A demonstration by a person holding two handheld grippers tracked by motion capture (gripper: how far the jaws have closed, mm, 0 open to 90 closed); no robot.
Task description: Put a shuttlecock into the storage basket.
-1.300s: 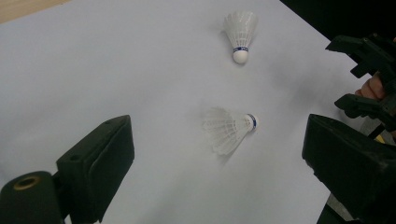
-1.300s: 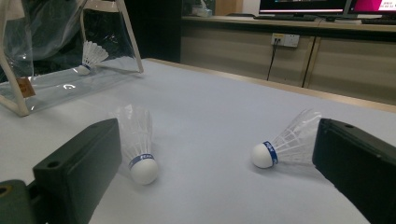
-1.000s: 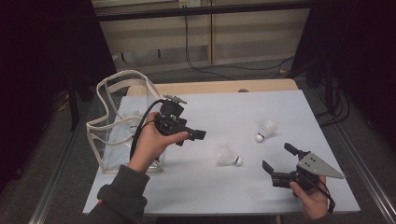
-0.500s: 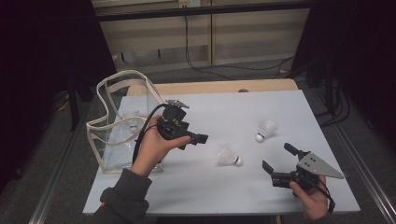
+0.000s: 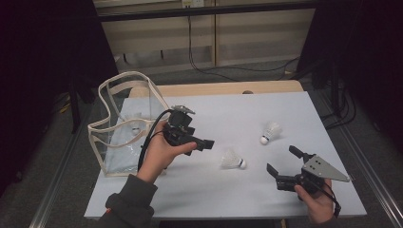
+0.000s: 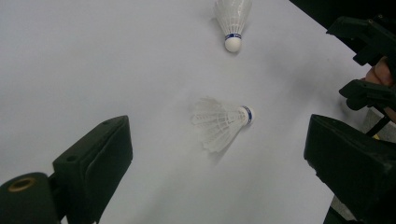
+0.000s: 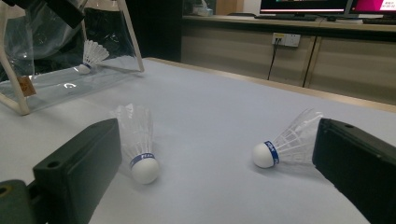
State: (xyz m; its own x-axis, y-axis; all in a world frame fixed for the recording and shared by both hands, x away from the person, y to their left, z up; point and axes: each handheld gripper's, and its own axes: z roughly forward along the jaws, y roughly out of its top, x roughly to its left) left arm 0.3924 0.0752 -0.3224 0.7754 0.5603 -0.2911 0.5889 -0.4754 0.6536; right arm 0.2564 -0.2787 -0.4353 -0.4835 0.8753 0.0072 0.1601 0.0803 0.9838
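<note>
Far left on the table (image 5: pixel 199 190): clear bag (image 5: pixel 124 128) with cream trim, one shuttlecock inside (image 5: pixel 136 129), cork end down against the clear wall. Just right of the bag, left gripper (image 5: pixel 205 143) held above the surface in the person's left hand, jaws spread wide, nothing between them, aimed at the near shuttlecock (image 5: pixel 233 159). That shuttlecock lies on its side mid-table, cork pointing right. Far shuttlecock (image 5: pixel 269 131) lies beyond it, to the right, well apart. Right gripper (image 5: pixel 282 165) low near the front right edge, jaws wide, empty.
</note>
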